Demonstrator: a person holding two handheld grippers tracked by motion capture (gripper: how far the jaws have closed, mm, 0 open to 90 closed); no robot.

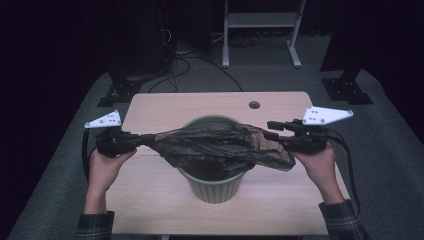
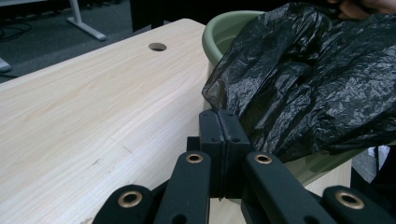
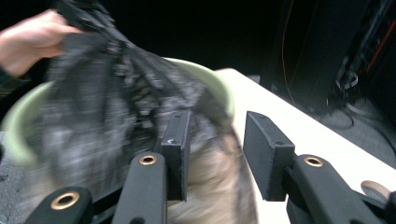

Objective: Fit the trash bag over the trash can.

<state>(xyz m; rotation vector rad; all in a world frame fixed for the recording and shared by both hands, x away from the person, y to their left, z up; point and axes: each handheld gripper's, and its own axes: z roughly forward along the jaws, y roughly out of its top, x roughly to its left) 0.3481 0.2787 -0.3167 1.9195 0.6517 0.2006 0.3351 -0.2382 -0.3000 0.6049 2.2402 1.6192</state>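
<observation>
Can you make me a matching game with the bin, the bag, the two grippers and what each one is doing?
Things:
1. round pale green plastic bin
2. crinkly black plastic bag
3. left gripper
4. right gripper

States:
A. jaws apart, nothing pinched
B. stretched across the top of the bin
C. standing on the light wooden table
D. jaws shut on an edge of the bag

Pairs: 1-C, 2-B, 3-D, 4-A

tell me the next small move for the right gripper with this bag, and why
Probably move the right gripper back onto the black bin bag's loose edge and close. Its jaws stand apart with nothing pinched between them, while the left gripper is shut on the opposite edge, and the bag lies draped across the green bin rather than over its rim.
</observation>
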